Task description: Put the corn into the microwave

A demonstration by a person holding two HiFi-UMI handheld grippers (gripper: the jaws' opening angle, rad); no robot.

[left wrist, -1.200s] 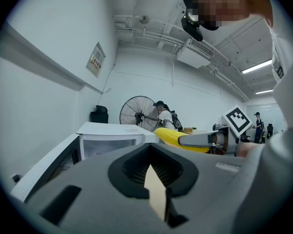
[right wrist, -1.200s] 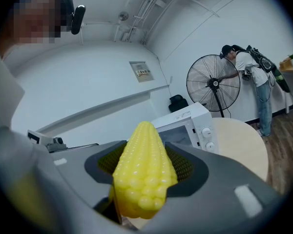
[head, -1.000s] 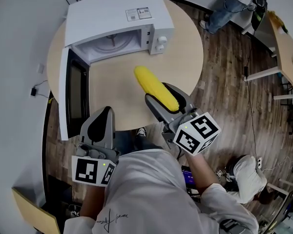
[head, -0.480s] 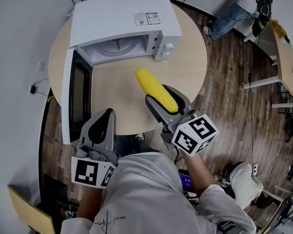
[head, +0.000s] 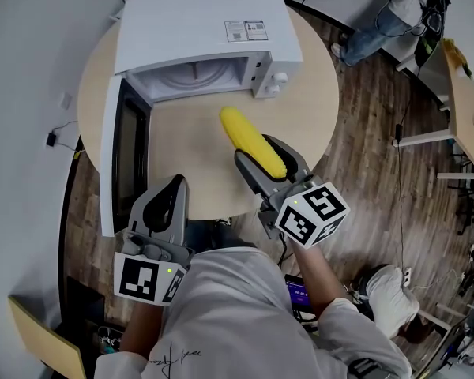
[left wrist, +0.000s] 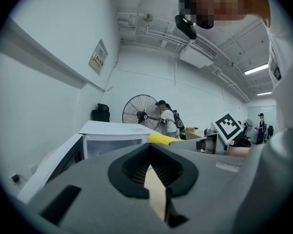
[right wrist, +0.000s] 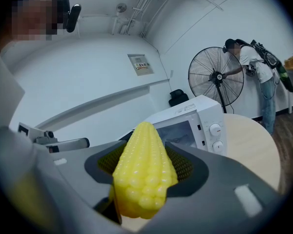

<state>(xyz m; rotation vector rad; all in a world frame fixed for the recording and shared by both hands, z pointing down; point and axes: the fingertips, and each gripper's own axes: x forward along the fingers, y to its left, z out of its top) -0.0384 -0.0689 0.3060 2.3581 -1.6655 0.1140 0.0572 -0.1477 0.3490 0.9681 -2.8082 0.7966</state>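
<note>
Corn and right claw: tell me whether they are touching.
Touching. The right gripper view shows the corn wedged between the ribbed pads of the right claw, pressed against both, with no gap either side.

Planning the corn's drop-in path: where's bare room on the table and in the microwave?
Bare: the tabletop between the microwave, its swung-out door and the corn; also the strip right of the corn to the table edge. The cavity shows only its turntable. Crowded: the near edge, where the left tool and right tool sit.
</note>
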